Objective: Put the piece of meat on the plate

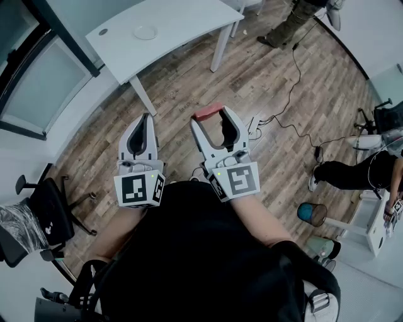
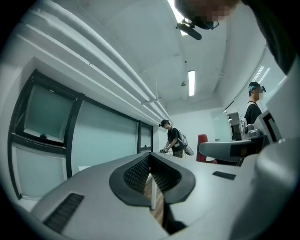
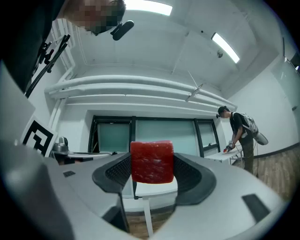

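Observation:
A red, blocky piece of meat (image 3: 151, 159) sits between the pads of my right gripper (image 3: 151, 176), which is shut on it and held about level in the air. The head view shows the same meat (image 1: 208, 112) at the tip of the right gripper (image 1: 211, 117), above the wooden floor. My left gripper (image 1: 145, 117) hovers beside it on the left. Its pads (image 2: 140, 172) meet, with nothing between them. The small white plate (image 1: 145, 31) lies on the white table (image 1: 182, 19) further ahead, well apart from both grippers.
The table's legs (image 1: 220, 47) stand on the wood floor ahead. A black office chair (image 1: 44, 214) is at the left. Cables and a power strip (image 1: 255, 126) lie on the floor to the right. Other people stand at the top (image 1: 286, 25) and right (image 1: 352, 173), near a blue bin (image 1: 312, 214).

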